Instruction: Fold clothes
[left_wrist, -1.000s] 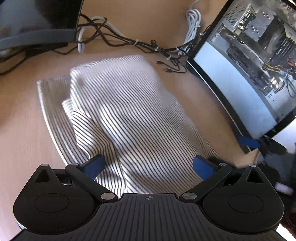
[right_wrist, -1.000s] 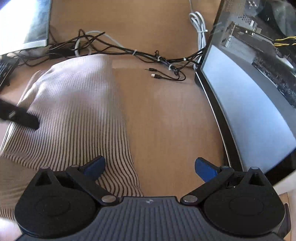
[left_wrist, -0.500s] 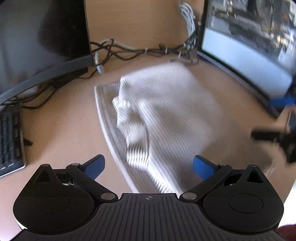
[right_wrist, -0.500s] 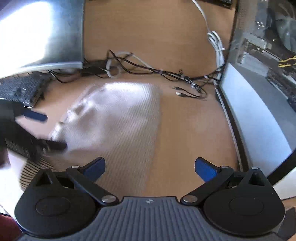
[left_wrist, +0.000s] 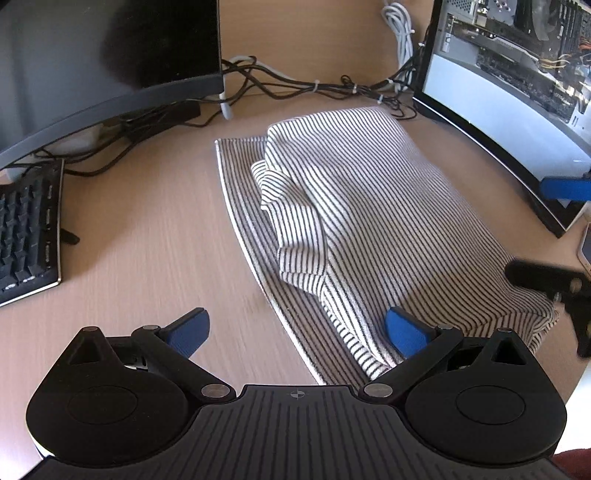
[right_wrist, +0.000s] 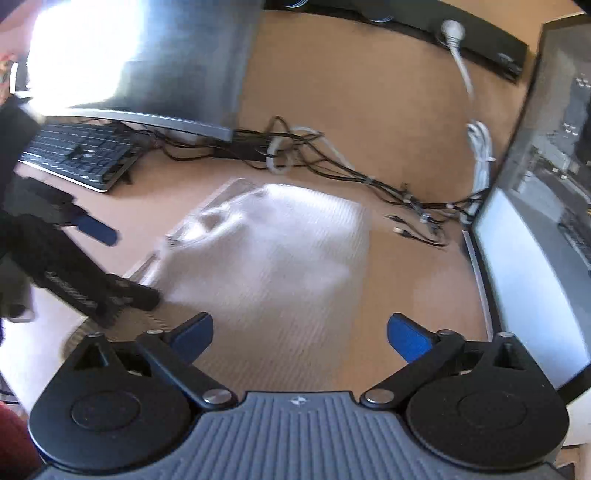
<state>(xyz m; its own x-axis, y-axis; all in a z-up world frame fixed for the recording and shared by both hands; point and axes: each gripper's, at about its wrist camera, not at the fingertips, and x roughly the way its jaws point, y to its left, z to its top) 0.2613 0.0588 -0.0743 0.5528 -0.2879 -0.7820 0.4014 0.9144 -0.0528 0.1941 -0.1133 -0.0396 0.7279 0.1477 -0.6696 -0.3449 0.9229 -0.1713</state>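
Observation:
A black-and-white striped garment (left_wrist: 354, 221) lies folded in a long bundle on the wooden desk (left_wrist: 147, 240), with a lumpy fold along its left side. It shows blurred in the right wrist view (right_wrist: 280, 251). My left gripper (left_wrist: 295, 332) is open and empty, raised above the garment's near left edge. My right gripper (right_wrist: 300, 334) is open and empty, raised above the garment's near right end. Each gripper shows at the edge of the other's view: the right one (left_wrist: 554, 236) and the left one (right_wrist: 110, 266).
A dark monitor (left_wrist: 103, 55) and a keyboard (left_wrist: 26, 229) stand at the left. A computer case with a glass side (left_wrist: 517, 92) stands at the right. Tangled cables (left_wrist: 314, 86) run along the back of the desk.
Both grippers have pulled back and up from the garment, which now looks smaller and lies still. The left view has swung left, bringing the monitor and keyboard into sight.

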